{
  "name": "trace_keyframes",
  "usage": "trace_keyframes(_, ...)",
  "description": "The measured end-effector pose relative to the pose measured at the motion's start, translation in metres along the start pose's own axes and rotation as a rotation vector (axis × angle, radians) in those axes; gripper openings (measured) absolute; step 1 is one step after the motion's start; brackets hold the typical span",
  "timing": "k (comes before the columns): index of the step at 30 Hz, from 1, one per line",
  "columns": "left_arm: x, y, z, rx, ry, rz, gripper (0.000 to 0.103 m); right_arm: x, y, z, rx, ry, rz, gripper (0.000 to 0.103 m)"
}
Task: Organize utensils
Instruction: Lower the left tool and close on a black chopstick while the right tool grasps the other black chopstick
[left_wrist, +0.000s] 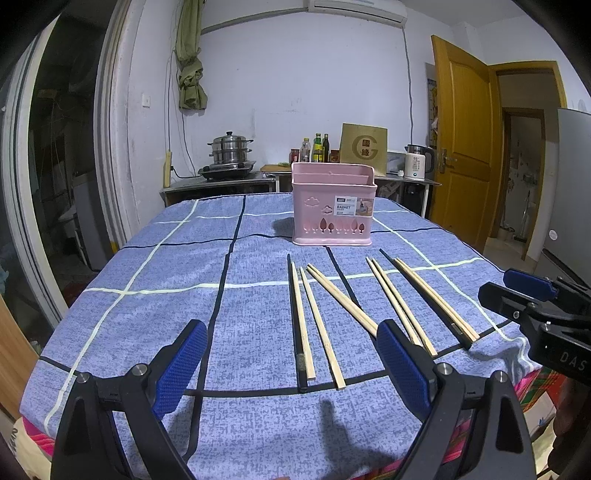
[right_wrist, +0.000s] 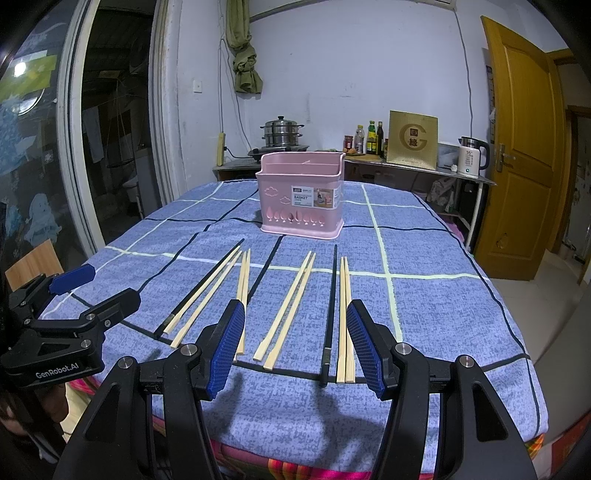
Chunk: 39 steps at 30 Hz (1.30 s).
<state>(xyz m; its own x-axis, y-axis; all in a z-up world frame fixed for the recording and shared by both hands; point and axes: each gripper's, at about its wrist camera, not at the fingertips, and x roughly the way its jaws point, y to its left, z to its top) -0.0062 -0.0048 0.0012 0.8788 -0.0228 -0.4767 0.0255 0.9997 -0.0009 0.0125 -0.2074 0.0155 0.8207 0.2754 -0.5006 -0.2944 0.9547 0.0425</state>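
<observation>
Several bamboo chopsticks (left_wrist: 321, 325) and two black chopsticks (left_wrist: 295, 321) lie in loose groups on the blue checked tablecloth (left_wrist: 147, 295), pointing toward a pink utensil basket (left_wrist: 332, 206) standing upright at the far middle. The basket (right_wrist: 303, 195), the bamboo chopsticks (right_wrist: 291, 302) and a black chopstick (right_wrist: 330, 314) also show in the right wrist view. My left gripper (left_wrist: 291, 343) is open and empty, hovering above the near ends of the left group. My right gripper (right_wrist: 295, 328) is open and empty above the near ends of the right groups.
Behind the table stands a counter (left_wrist: 221, 182) with a steamer pot (left_wrist: 231, 149), bottles (left_wrist: 317, 147), a gold box (left_wrist: 364, 147) and a kettle (left_wrist: 417, 162). A yellow door (left_wrist: 465, 155) is at the right. The table's near edge (right_wrist: 332, 465) lies just below the grippers.
</observation>
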Motion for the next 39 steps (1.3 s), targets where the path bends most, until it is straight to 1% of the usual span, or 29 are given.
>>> trace_keyframes(10, 0.012, 0.004, 0.002, -0.002, 0.029, -0.005, 0.094, 0.008, -0.005, 0.000, 0.018, 0.014, 0.002, 0.058)
trace_keyframes(16, 0.029, 0.013, 0.008, -0.005, 0.070, -0.016, 0.094, 0.019, -0.007, 0.003, 0.027, 0.032, 0.016, 0.058)
trace_keyframes(23, 0.064, 0.031, 0.022, -0.018, 0.143, -0.046, 0.093, 0.044, -0.008, 0.014, 0.030, 0.077, 0.054, 0.058)
trace_keyframes(26, 0.082, 0.035, 0.030, -0.005, 0.159, -0.047, 0.084, 0.057, -0.011, 0.019, 0.038, 0.102, 0.062, 0.058)
trace_keyframes(28, 0.093, 0.038, 0.033, -0.008, 0.181, -0.042, 0.084, 0.066, -0.012, 0.022, 0.045, 0.125, 0.052, 0.058)
trace_keyframes(30, 0.111, 0.042, 0.038, -0.018, 0.228, -0.056, 0.084, 0.075, -0.014, 0.026, 0.051, 0.148, 0.052, 0.058)
trace_keyframes(32, 0.131, 0.047, 0.042, -0.025, 0.278, -0.072, 0.084, 0.085, -0.016, 0.029, 0.053, 0.169, 0.055, 0.054)
trace_keyframes(33, 0.137, 0.047, 0.042, -0.021, 0.296, -0.072, 0.083, 0.091, -0.017, 0.030, 0.054, 0.186, 0.052, 0.050)
trace_keyframes(34, 0.147, 0.047, 0.044, -0.011, 0.322, -0.070, 0.082, 0.095, -0.018, 0.031, 0.055, 0.196, 0.050, 0.046)
trace_keyframes(35, 0.156, 0.049, 0.046, -0.009, 0.340, -0.076, 0.079, 0.100, -0.019, 0.032, 0.057, 0.213, 0.049, 0.045)
trace_keyframes(37, 0.170, 0.050, 0.051, -0.013, 0.370, -0.085, 0.078, 0.109, -0.023, 0.035, 0.069, 0.236, 0.051, 0.041)
trace_keyframes(39, 0.180, 0.053, 0.057, -0.020, 0.380, -0.103, 0.077, 0.120, -0.029, 0.038, 0.087, 0.261, 0.055, 0.037)
